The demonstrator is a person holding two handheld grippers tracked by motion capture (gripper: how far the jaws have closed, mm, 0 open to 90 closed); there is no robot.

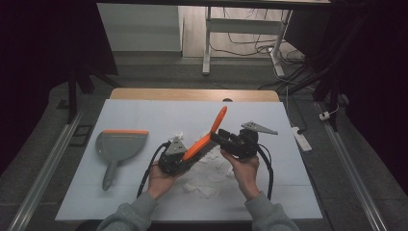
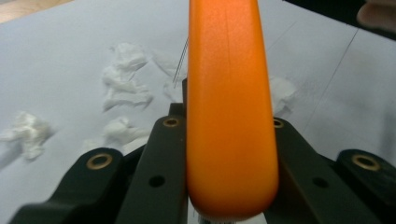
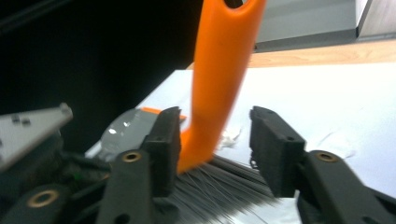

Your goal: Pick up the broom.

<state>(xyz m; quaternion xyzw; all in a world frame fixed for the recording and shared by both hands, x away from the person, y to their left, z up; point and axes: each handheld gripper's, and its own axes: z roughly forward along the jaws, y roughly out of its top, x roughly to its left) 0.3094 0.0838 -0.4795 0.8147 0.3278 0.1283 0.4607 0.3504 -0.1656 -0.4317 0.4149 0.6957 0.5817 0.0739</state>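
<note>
table (image 1: 144,202) sheet: grey dustpan (image 1: 118,147) at 9 o'clock, paper scraps (image 1: 204,185) at 6. orange brush (image 1: 208,134) at centre, handle toward 1 o'clock. left gripper (image 1: 185,156) clamps its handle; right gripper (image 1: 216,136) jaws part-open astride the bristles, one pad touching.

Jaws clamp orange brush handle (image 2: 229,116).

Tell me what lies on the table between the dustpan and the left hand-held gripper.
In the high view, the stretch of white table between the dustpan and the left hand-held gripper is bare. The crumpled paper scraps lie further right, near the hands.
</note>
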